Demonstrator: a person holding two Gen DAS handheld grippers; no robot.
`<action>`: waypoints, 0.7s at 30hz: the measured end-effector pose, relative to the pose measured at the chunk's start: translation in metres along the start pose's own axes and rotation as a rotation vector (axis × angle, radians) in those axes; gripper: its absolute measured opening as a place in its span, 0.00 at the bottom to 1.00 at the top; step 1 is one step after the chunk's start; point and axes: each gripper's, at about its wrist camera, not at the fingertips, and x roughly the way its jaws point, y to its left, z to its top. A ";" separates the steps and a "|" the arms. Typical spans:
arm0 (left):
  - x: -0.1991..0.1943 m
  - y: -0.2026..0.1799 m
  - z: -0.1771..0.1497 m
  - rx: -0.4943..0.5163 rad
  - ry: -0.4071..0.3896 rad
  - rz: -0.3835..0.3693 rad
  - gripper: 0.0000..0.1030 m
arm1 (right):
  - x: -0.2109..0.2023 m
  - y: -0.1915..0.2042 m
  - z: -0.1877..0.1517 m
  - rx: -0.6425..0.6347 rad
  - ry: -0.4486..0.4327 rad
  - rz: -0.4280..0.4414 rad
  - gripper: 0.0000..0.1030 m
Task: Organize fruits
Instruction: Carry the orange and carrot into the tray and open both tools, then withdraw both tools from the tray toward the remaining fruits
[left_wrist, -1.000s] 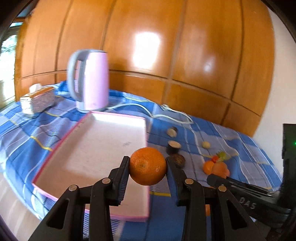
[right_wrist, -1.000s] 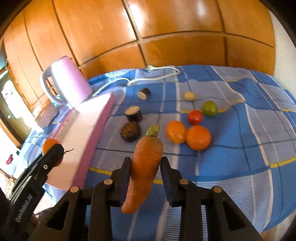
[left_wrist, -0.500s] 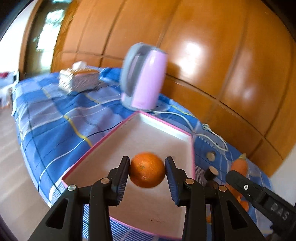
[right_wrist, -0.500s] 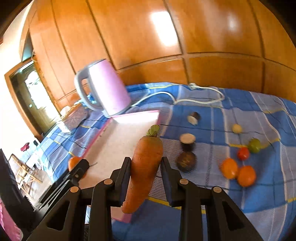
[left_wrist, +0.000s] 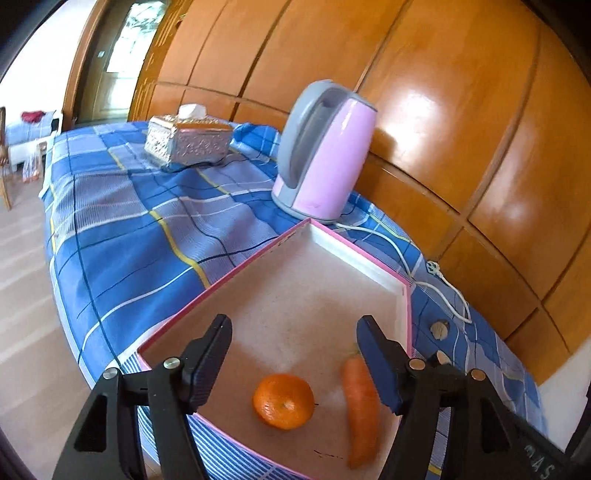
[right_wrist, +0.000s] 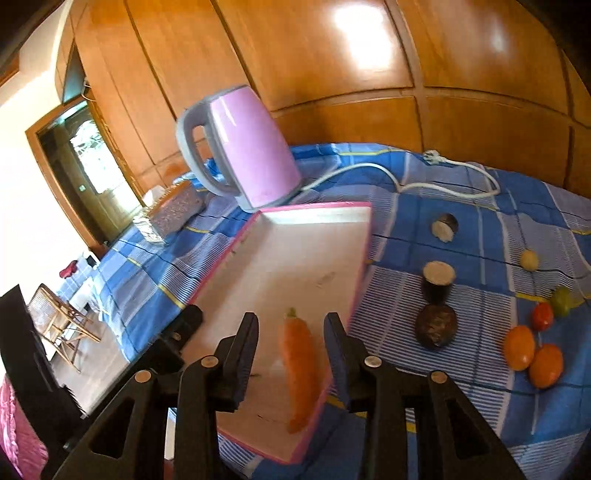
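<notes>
An orange (left_wrist: 283, 401) and a carrot (left_wrist: 360, 402) lie side by side in the near end of a pink-rimmed tray (left_wrist: 240, 275). My left gripper (left_wrist: 293, 350) is open above the orange, its jaws wide apart. My right gripper (right_wrist: 290, 349) is open over the carrot (right_wrist: 300, 365), which lies along the tray's right rim (right_wrist: 360, 280). Several fruits remain on the blue checked cloth right of the tray: two orange fruits (right_wrist: 532, 356), a red one (right_wrist: 542, 316), a green one (right_wrist: 562, 301), a yellow one (right_wrist: 529, 259) and three dark pieces (right_wrist: 436, 325).
A pink kettle (left_wrist: 323, 151) stands behind the tray, its white cord (right_wrist: 424, 181) trailing right. A silver tissue box (left_wrist: 188, 138) sits at the far left. Wooden panels back the table. The table's left edge drops to the floor.
Both grippers have opened and let go: the orange and the carrot now lie in the tray. The grippers have drawn back slightly above them.
</notes>
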 end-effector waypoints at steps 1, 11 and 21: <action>-0.002 -0.003 -0.001 0.016 -0.007 -0.002 0.69 | -0.002 -0.002 -0.002 -0.008 0.000 -0.020 0.36; -0.004 -0.026 -0.009 0.135 0.002 -0.040 0.72 | -0.021 -0.031 -0.025 -0.083 0.009 -0.256 0.36; -0.006 -0.046 -0.019 0.237 0.020 -0.077 0.72 | -0.068 -0.070 -0.027 -0.037 -0.147 -0.502 0.36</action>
